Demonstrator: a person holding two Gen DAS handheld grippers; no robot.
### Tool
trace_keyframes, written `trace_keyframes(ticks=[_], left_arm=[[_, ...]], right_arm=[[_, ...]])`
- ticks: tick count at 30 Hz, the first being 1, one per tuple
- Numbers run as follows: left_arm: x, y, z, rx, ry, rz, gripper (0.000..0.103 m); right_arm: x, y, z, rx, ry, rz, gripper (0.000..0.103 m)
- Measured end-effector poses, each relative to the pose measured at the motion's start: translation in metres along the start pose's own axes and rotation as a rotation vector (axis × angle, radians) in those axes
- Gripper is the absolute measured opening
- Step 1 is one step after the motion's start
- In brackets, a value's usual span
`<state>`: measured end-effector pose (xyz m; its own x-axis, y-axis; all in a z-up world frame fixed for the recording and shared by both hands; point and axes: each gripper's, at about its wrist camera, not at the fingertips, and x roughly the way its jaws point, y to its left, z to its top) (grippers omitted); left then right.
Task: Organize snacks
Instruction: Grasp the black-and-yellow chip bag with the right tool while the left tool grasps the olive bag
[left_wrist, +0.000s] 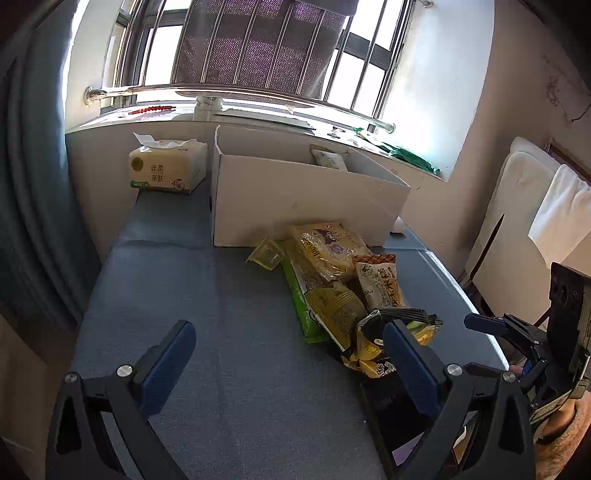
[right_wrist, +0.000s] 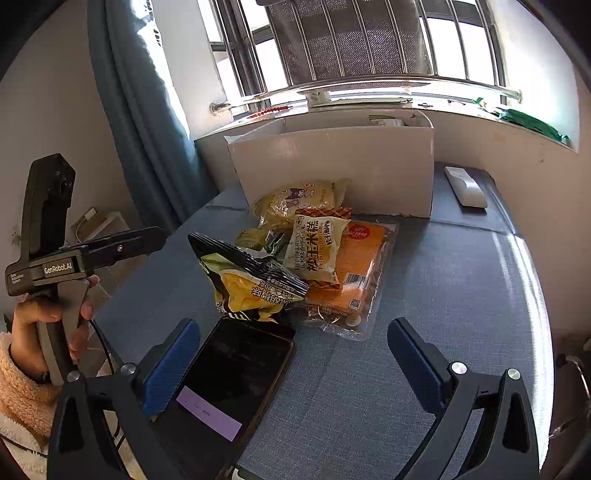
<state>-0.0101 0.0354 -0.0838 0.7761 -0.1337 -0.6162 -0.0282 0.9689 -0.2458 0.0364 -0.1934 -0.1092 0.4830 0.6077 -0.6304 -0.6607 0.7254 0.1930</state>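
A white cardboard box (left_wrist: 306, 195) stands at the back of the blue bench (left_wrist: 221, 332), one snack packet (left_wrist: 328, 159) visible inside. The remaining snacks (right_wrist: 314, 243) lie heaped just before it, beside a phone (right_wrist: 229, 373). Left gripper (left_wrist: 290, 350) and right gripper (right_wrist: 293, 354) hover spread wide, holding nothing.

— How does the left gripper (left_wrist: 290, 345) stand?
— Its two blue-padded fingers (left_wrist: 170, 365) are spread wide with nothing between them. In the right wrist view the person's left hand (right_wrist: 48, 328) wraps its handle, in a fleecy sleeve.
— And the right gripper (right_wrist: 295, 350)?
— Also spread wide, nothing held between its fingers (right_wrist: 171, 365). From the left wrist view it sits off to the right of the left fingers, its fingers pointing leftward
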Motion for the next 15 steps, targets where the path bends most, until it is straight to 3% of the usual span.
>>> trace_keyframes(ticks=[6, 15], left_arm=[[-0.007, 0.004, -0.006, -0.009, -0.006, -0.008, 0.103], [-0.020, 0.033, -0.014, -0.099, -0.021, 0.023, 0.103]], right_arm=[[0.023, 0.018, 0.017, -0.152, 0.032, -0.015, 0.103], [0.064, 0.044, 0.026, -0.314, 0.120, 0.059, 0.103]])
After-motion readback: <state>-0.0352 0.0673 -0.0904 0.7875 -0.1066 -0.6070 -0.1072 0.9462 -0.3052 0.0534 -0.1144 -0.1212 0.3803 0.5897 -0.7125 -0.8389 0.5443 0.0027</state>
